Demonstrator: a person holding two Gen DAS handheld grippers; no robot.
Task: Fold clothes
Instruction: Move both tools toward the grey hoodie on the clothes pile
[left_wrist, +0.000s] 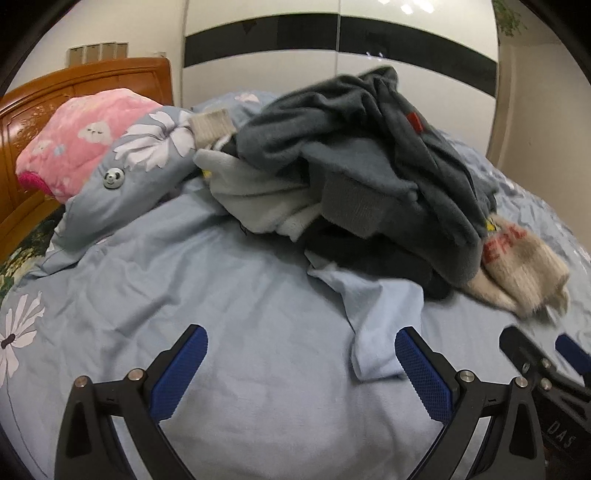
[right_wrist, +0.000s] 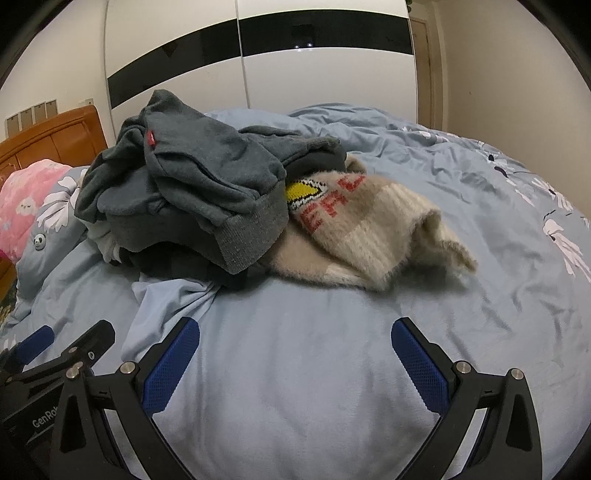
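Observation:
A pile of clothes lies on the light blue bed cover (left_wrist: 229, 288). A dark grey sweatshirt (left_wrist: 369, 147) with a red tag lies on top; it also shows in the right wrist view (right_wrist: 192, 192). A fuzzy beige sweater (right_wrist: 373, 236) with red letters sticks out at the right (left_wrist: 524, 266). A light blue garment (left_wrist: 373, 310) trails out from under the pile toward me (right_wrist: 166, 302). A pale grey garment (left_wrist: 255, 195) lies at the pile's left. My left gripper (left_wrist: 301, 354) is open and empty, just short of the pile. My right gripper (right_wrist: 295, 350) is open and empty beside it.
A pink blanket (left_wrist: 81, 140) and a flowered pillow (left_wrist: 147, 170) lie at the back left by the wooden headboard (left_wrist: 44, 99). A white wardrobe (right_wrist: 325, 66) with a black band stands behind the bed. The bed cover stretches to the right (right_wrist: 498, 221).

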